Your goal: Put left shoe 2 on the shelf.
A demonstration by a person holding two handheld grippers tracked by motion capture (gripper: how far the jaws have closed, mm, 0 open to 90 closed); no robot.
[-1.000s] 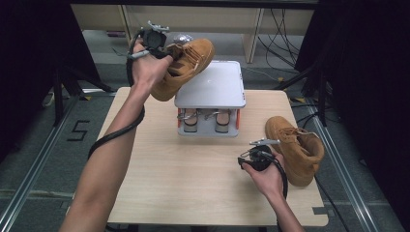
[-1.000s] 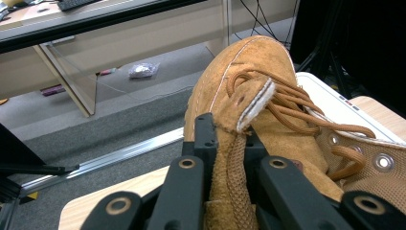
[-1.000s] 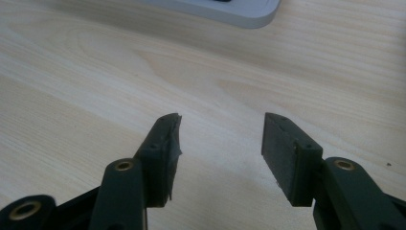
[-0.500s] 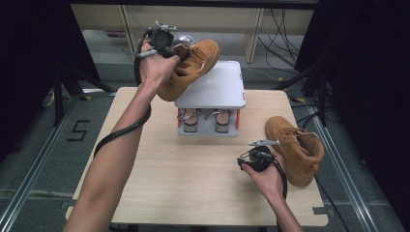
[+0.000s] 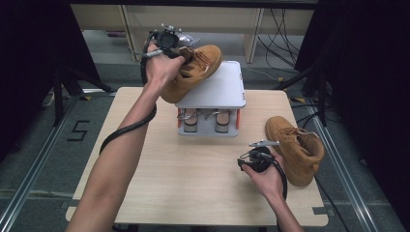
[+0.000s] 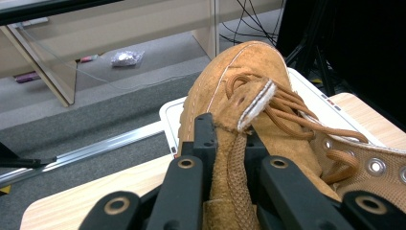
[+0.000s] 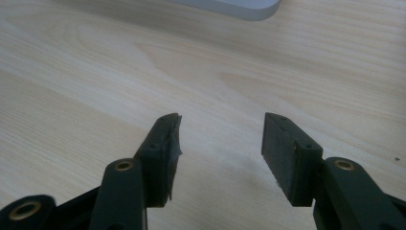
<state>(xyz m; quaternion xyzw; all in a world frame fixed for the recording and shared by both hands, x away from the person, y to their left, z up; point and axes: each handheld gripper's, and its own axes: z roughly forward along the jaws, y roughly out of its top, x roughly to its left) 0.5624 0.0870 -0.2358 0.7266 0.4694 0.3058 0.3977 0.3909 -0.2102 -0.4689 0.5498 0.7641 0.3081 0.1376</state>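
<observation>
A tan suede lace-up shoe (image 5: 193, 70) is held tilted above the back left of a small grey-topped shoe rack (image 5: 220, 89), toe pointing right. My left gripper (image 5: 175, 52) is shut on its heel collar; in the left gripper view the black jaws (image 6: 227, 132) pinch the suede heel (image 6: 230, 158), with the laces (image 6: 292, 112) beyond. The matching shoe (image 5: 296, 147) lies on the table's right side. My right gripper (image 5: 261, 144) rests low just left of that shoe, open, and its jaws (image 7: 220, 127) have bare wood between them.
The rack stands at the back middle of the light wooden table (image 5: 193, 188), with a pair of sandals (image 5: 205, 120) on its lower shelf. Dark stands and cables surround the table, and a grey floor with a rail (image 6: 95, 151) lies beyond it.
My left hand has carried the shoe slightly to the right, further over the rack's top. The right hand and the other shoe have stayed put.
</observation>
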